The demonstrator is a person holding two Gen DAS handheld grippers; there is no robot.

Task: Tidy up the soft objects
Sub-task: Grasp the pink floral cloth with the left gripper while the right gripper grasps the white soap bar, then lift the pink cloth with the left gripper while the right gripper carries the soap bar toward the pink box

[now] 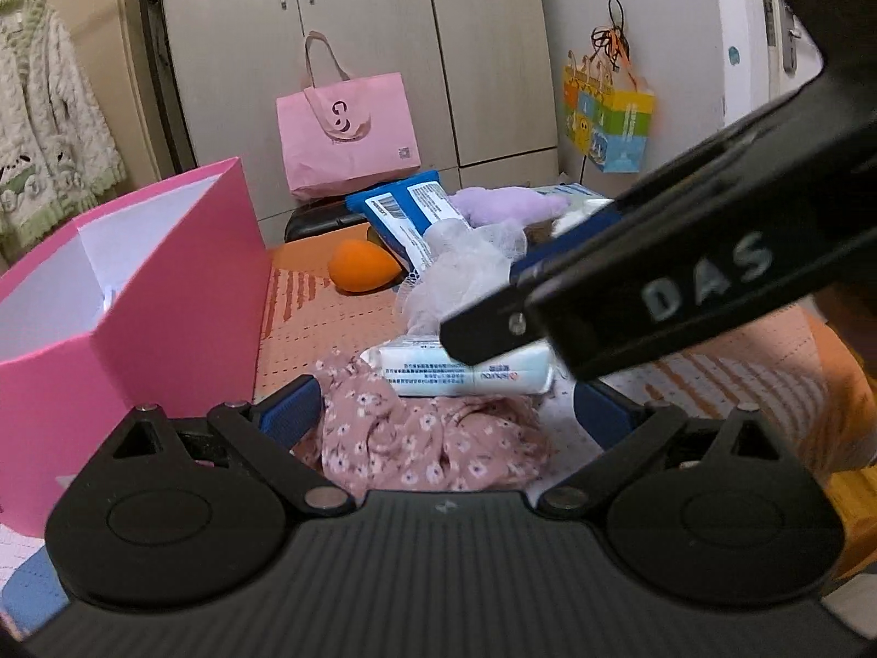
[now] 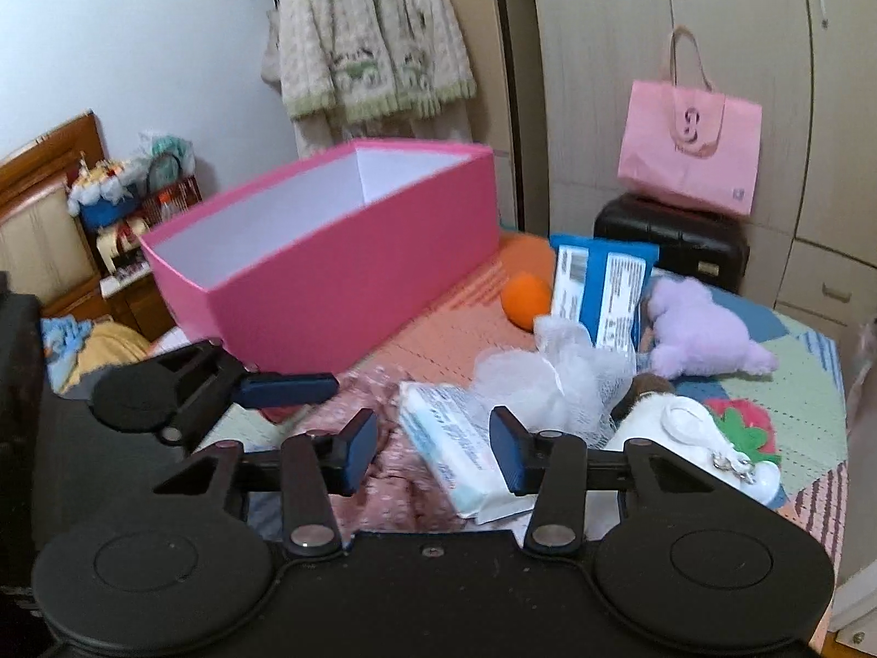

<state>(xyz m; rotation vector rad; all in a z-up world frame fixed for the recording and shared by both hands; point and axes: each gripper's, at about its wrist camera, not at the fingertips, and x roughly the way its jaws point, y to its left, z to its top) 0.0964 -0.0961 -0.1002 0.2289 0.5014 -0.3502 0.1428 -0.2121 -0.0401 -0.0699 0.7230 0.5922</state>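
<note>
Right gripper (image 2: 433,458) jaws narrowed around tissue pack (image 2: 455,455), pads not visibly pressing. Squeeze pack mid-body, lift clear of floral cloth (image 2: 383,471) beneath, carry to pink box (image 2: 351,285) ahead-left. Left gripper (image 1: 438,417) wide, empty.

Lighting: soft, even indoor light, no glare, faint shadows. Both my views: fisheye bending at edges, dark corners. Motion blur on pink box (image 2: 351,252); beside it, cupboard doors curve.
</note>
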